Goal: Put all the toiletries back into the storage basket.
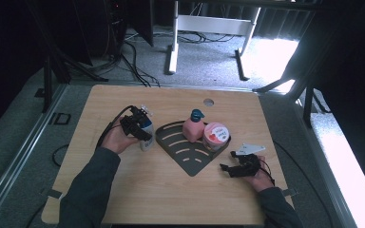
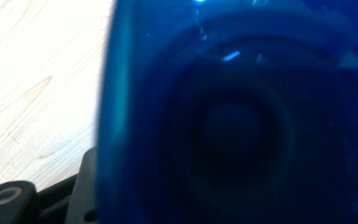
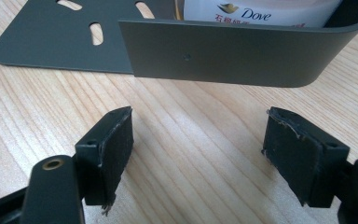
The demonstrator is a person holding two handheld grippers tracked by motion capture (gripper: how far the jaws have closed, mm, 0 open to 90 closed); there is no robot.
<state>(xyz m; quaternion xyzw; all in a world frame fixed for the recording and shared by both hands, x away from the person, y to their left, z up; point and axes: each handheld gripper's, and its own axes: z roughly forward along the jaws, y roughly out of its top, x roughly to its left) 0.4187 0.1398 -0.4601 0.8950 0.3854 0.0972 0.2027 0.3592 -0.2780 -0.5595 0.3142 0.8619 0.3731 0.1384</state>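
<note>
Here, left tongs (image 1: pixel 140 127) clamp a blue-and-white bottle (image 1: pixel 147 135); right tongs (image 3: pixel 198 156), resting open and empty, face a Dove jar (image 3: pixel 261 11).

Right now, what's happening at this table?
A person works with a gripper in each hand. The left gripper is shut on a blue-and-white bottle, holding it upright just left of the dark corner shelf tray. A pink pump bottle and a pink-lidded Dove jar already stand in the tray. The right gripper rests on the wooden table by the tray's right wall, jaws open with nothing between them.
</note>
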